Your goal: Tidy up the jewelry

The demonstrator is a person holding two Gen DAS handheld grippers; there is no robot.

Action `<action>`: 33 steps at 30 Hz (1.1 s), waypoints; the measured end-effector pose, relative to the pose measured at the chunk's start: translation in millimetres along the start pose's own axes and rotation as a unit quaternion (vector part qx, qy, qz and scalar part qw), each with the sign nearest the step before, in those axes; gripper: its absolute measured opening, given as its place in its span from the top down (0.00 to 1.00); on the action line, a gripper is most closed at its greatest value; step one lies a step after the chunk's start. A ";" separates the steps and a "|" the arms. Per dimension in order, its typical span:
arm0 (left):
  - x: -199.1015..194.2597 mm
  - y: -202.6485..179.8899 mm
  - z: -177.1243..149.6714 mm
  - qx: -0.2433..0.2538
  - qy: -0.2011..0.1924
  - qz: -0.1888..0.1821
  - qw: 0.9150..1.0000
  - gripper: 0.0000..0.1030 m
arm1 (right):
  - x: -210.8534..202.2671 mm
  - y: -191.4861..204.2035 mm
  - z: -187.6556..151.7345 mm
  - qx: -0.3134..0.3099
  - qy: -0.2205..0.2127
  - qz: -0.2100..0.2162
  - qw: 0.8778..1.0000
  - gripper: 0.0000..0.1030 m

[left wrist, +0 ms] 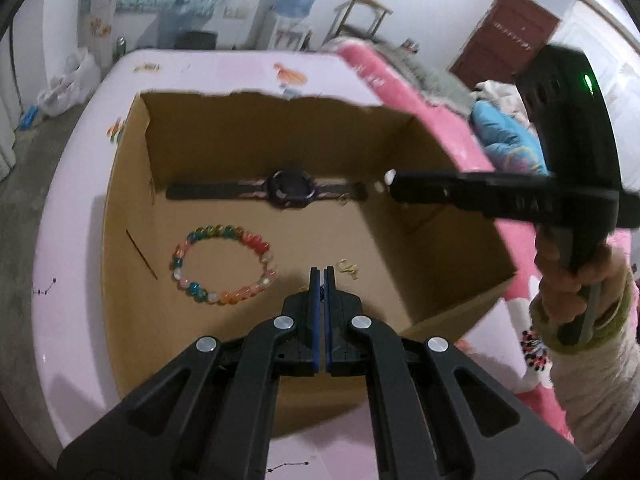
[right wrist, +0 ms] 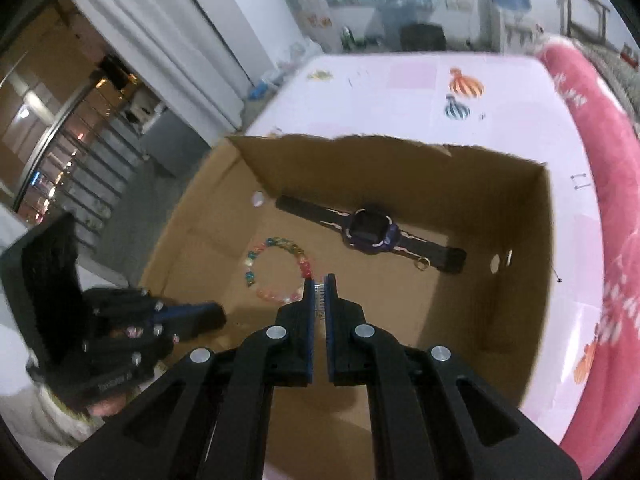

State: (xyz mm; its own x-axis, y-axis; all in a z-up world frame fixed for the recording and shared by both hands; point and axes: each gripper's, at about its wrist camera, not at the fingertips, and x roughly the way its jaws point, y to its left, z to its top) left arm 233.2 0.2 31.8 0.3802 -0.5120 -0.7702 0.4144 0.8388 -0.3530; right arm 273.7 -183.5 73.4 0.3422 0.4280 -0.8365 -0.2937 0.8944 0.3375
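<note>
An open cardboard box (left wrist: 132, 184) (right wrist: 532, 240) stands on a pale pink table. On its floor lie a dark purple watch (left wrist: 289, 190) (right wrist: 370, 234) and a bracelet of coloured beads (left wrist: 224, 268) (right wrist: 276, 268). A small gold ring (right wrist: 421, 263) rests by the watch strap, and a gold scrap (left wrist: 347, 268) lies near my left fingertips. My left gripper (left wrist: 320, 276) hangs over the box floor, shut, with nothing clear between its pads. My right gripper (right wrist: 319, 282) (left wrist: 394, 184) is above the box, shut on a small ridged silver piece (right wrist: 319, 294).
A pink blanket (left wrist: 404, 92) (right wrist: 600, 152) lies along the table's right side. The table (left wrist: 224, 72) (right wrist: 400, 92) carries printed cartoon figures. A hand in a pale sleeve (left wrist: 576, 280) holds the right gripper. Behind are a water dispenser (left wrist: 296, 4), a stool and a brown door.
</note>
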 end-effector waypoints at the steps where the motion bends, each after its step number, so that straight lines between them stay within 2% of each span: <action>1: 3.0 0.5 0.9 -0.002 0.005 0.000 1.000 0.99 | 5.5 0.3 2.8 -0.001 0.008 -0.001 1.000 0.95; 9: 12.0 8.6 2.3 -0.020 0.024 -0.003 0.999 0.98 | 24.1 -1.6 12.3 0.003 0.019 -0.011 1.000 0.94; 15: 6.0 9.4 4.4 -0.022 0.015 -0.004 1.000 0.98 | 15.5 -3.8 10.9 0.006 0.004 -0.014 1.000 0.93; 16: 4.0 9.4 4.1 -0.022 0.013 -0.002 1.000 0.98 | 11.9 -3.7 10.0 0.006 0.000 -0.014 1.000 0.92; 20: -7.9 5.2 6.2 -0.015 -0.009 0.003 1.000 0.97 | -6.7 -3.4 7.0 0.006 -0.024 -0.009 1.000 0.76; 21: -11.3 3.4 6.6 -0.013 -0.015 0.004 1.000 0.97 | -12.4 -3.0 5.1 0.006 -0.031 -0.007 0.999 0.75; 23: -23.7 -2.3 4.8 -0.003 -0.036 0.005 0.999 0.87 | -29.8 -2.6 -1.7 0.008 -0.049 -0.002 0.999 0.73; 27: -51.2 -17.8 -4.7 0.029 -0.078 0.011 0.996 0.78 | -71.2 -5.6 -26.1 0.023 -0.095 0.014 0.995 0.67; 29: -69.6 -27.5 -16.9 0.049 -0.103 0.007 0.993 0.66 | -94.2 -8.3 -45.2 0.031 -0.121 0.024 0.992 0.65; 33: -94.4 -42.7 -42.4 0.080 -0.126 -0.004 0.989 0.53 | -130.2 -17.7 -93.4 0.056 -0.161 0.025 0.985 0.62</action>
State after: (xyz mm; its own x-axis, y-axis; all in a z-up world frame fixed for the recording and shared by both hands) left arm 144.5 20.5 97.1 0.5625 -0.5652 -0.6034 0.5363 0.8049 -0.2540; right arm 151.0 -267.2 136.0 0.6009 0.4754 -0.6426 -0.2232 0.8718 0.4361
